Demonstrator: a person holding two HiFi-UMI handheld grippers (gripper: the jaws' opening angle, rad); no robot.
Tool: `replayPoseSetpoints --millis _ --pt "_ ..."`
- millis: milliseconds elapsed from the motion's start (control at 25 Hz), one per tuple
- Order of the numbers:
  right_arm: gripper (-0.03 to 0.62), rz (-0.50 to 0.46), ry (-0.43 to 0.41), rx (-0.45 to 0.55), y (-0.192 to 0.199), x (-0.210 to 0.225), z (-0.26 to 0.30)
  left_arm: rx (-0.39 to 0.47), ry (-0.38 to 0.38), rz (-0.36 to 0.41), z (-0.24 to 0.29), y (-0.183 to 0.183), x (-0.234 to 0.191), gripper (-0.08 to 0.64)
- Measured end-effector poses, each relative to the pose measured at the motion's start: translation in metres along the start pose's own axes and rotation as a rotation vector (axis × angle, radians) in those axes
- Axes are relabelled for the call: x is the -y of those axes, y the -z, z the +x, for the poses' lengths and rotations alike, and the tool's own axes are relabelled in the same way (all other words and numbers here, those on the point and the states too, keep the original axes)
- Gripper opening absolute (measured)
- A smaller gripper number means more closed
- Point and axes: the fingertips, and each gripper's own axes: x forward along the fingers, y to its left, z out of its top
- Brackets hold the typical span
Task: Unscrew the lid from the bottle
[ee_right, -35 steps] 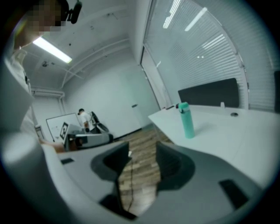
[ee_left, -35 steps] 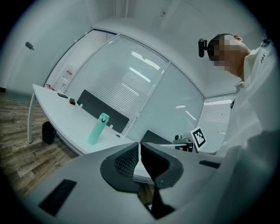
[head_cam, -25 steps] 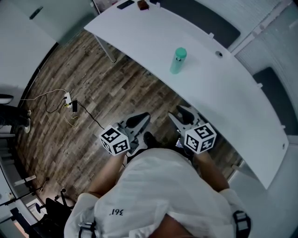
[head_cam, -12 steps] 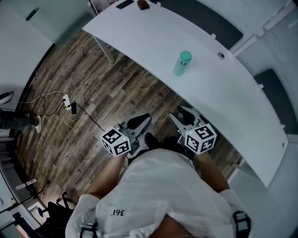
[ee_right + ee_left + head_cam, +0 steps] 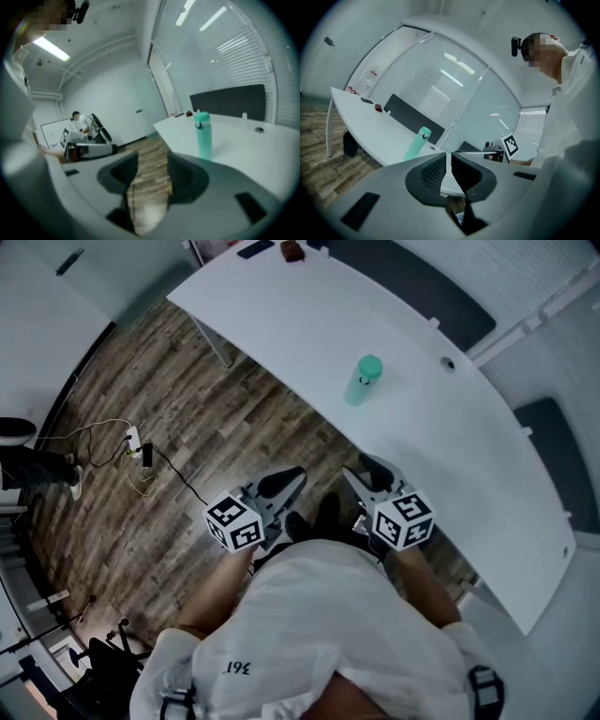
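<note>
A tall mint-green bottle (image 5: 362,381) with its green lid (image 5: 370,366) on stands upright on the long white table (image 5: 450,456), near the front edge. It also shows in the left gripper view as the bottle (image 5: 416,143) and in the right gripper view as the bottle (image 5: 203,135). My left gripper (image 5: 289,480) hangs over the wood floor, short of the table, its jaws shut with nothing between them. My right gripper (image 5: 367,471) is at the table's front edge, open and empty, well apart from the bottle.
A dark phone (image 5: 253,248) and a small brown object (image 5: 289,250) lie at the table's far end. Dark panels (image 5: 403,282) stand behind the table. A power strip with cables (image 5: 138,442) lies on the wood floor at the left. Another person (image 5: 82,123) is far off.
Both grippers have come a little nearer to the table. The bottle has shifted in the head view as the view moved; it still stands in the same place on the table.
</note>
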Motion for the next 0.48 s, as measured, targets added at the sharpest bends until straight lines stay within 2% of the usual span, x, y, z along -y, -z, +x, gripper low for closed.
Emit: replayPoseSetpoints --millis 480 --pt "0.204 -0.002 -0.034 -0.006 -0.012 0.049 0.0 0.002 -0.025 0.007 0.062 -0.01 -0.005 0.04"
